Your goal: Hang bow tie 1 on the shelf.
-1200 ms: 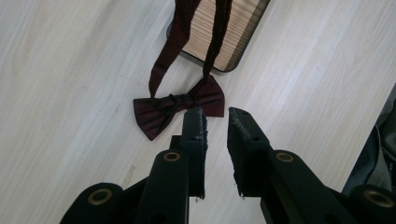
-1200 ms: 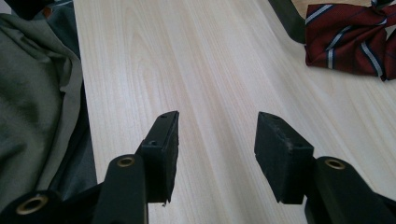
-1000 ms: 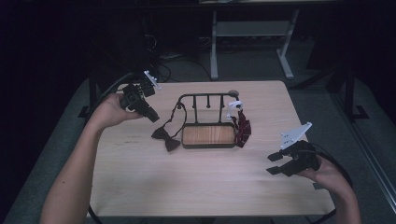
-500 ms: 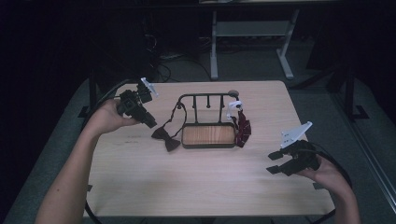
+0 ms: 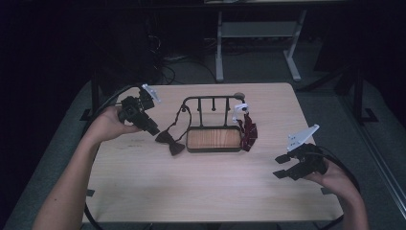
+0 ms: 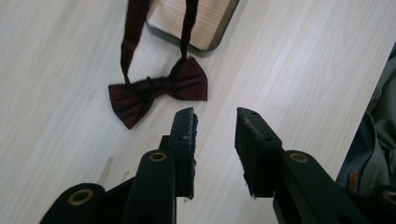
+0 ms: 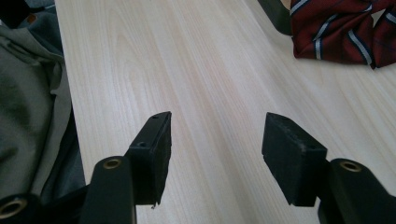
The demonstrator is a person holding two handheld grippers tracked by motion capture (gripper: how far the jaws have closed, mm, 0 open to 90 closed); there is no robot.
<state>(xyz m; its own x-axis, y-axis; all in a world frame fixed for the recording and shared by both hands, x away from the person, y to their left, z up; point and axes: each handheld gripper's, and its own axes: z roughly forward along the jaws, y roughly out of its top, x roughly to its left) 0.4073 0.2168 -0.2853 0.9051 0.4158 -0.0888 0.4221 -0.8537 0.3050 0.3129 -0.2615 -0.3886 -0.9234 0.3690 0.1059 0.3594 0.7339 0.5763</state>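
The dark bow tie [image 5: 170, 142] lies flat on the table [image 5: 201, 191], just left of the small rack [image 5: 213, 139] with the wooden base, and its strap [image 5: 181, 117] runs up to the rack's top rail. Compared with a second ago it sits in much the same spot, but the left gripper [image 5: 152, 129] is now apart from it: its jaws have just been opening, and in the left gripper view they stand parted over bare wood with the bow tie [image 6: 156, 91] lying free just beyond their tips. That reads as a release, so the bow tie looks set down with its strap hooked on the rack, and this part of the work seems finished.

The left hand [image 5: 112, 125] holds its gripper low and angled down toward the bow tie, forearm reaching in from the near left edge. The right gripper [image 5: 282, 166] rests near the table's right edge, well apart from the rack; its jaws have also just been opening and stand wide with nothing between them. A striped red tie [image 7: 341, 32] lies ahead of it, bunched against the rack's right end.
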